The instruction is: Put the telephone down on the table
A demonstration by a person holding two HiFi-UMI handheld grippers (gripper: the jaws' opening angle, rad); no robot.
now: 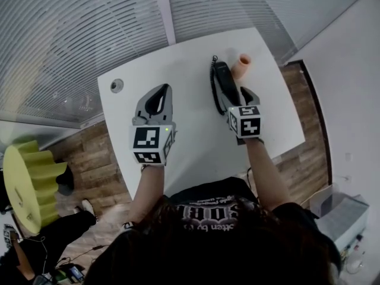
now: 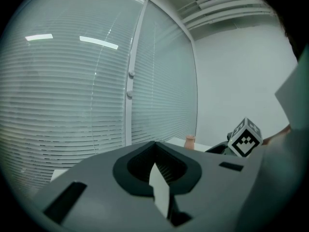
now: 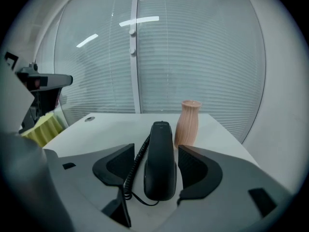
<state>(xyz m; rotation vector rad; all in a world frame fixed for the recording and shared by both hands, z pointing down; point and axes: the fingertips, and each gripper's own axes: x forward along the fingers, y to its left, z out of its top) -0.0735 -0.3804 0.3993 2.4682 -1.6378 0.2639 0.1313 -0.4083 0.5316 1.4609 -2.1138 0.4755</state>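
A black telephone handset point(image 1: 222, 82) point(image 3: 161, 163) with a coiled cord point(image 3: 136, 163) lies flat on the white table point(image 1: 190, 141) point(image 3: 96, 132). My right gripper point(image 1: 235, 95) point(image 3: 157, 151) is open with a jaw on each side of the handset. The right jaw is close against it, and the cord runs in the gap at the left jaw. My left gripper point(image 1: 161, 89) point(image 2: 154, 144) hovers over the table's left half, tips together, holding nothing.
A pink ribbed vase point(image 1: 243, 66) point(image 3: 188, 122) point(image 2: 190, 140) stands just beyond the handset to the right. A round cable port point(image 1: 117, 85) sits near the table's far left corner. Window blinds run behind the table. On the floor at left is a yellow ridged object point(image 1: 27, 183).
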